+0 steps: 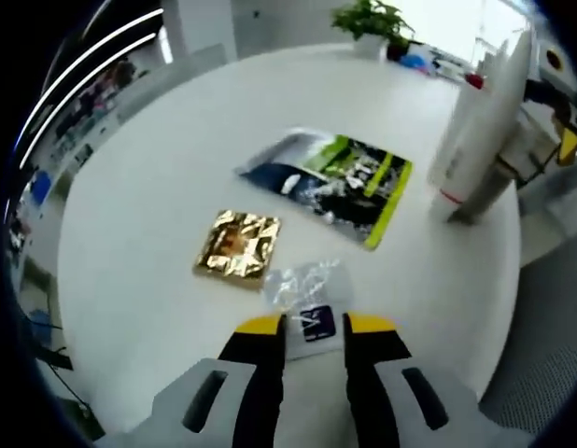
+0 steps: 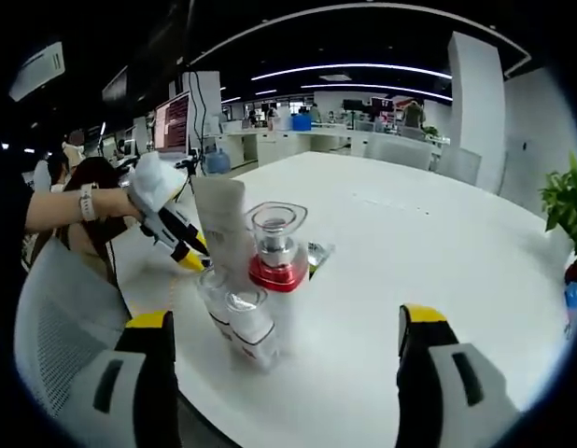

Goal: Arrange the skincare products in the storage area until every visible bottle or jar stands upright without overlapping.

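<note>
Clear sachet (image 1: pixel 307 297) with a dark label, flat on the white table (image 1: pixel 158 187), its near edge clamped between the left gripper (image 1: pixel 315 329) jaws. Beyond it: one gold sachet (image 1: pixel 238 245), one large dark-and-green pouch (image 1: pixel 335 180). Far right, a white tube (image 1: pixel 475 121) stands upright. Right gripper view adds one red-based clear bottle (image 2: pixel 276 247) and two clear jars (image 2: pixel 234 313) beside that tube. Right gripper (image 2: pixel 285 343) spread wide, holding nothing.

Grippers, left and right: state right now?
Left gripper: shut on a clear plastic sachet with a dark label.
Right gripper: open, holding nothing.
</note>
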`<state>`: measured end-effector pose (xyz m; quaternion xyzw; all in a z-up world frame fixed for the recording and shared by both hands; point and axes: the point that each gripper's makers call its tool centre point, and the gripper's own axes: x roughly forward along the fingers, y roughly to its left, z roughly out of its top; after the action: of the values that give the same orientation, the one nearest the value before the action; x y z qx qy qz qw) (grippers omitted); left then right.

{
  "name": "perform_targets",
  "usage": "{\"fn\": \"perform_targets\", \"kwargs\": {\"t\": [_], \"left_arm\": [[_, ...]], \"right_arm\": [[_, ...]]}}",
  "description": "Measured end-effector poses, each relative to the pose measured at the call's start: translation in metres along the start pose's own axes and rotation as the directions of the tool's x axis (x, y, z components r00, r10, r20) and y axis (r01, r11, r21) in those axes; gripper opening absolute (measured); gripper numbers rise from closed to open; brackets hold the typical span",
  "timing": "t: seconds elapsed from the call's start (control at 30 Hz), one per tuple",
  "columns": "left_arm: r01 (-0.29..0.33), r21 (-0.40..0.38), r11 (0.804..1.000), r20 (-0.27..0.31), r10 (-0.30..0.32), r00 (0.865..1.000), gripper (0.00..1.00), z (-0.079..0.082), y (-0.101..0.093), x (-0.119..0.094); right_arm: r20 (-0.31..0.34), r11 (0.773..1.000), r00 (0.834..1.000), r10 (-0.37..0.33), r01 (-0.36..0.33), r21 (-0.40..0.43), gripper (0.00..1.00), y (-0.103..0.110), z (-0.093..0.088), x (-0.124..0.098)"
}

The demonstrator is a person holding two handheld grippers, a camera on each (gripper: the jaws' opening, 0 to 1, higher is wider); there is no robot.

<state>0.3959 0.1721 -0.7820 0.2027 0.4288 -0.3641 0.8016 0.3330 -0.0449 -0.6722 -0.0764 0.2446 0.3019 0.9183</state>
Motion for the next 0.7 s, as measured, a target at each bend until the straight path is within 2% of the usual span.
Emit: {"fn": "perform_targets", "kwargs": {"t": [0.43,0.7], "left_arm": [[-0.025,-0.012,1.0,-0.011,0.025,1.0,0.21,0.002,0.027,0.003],[-0.054,-0.006,0.999,-0.037,0.053,0.998,0.22,0.003,0.043,0.003]], "right_arm": [[-0.005,1.0,1.0,0.006,-0.006,0.004,1.0,-0.004,0.003,0.003],[-0.017,1.0,1.0,0.024,-0.024,0.004,1.0,-0.004,0.003,0.004]]}}
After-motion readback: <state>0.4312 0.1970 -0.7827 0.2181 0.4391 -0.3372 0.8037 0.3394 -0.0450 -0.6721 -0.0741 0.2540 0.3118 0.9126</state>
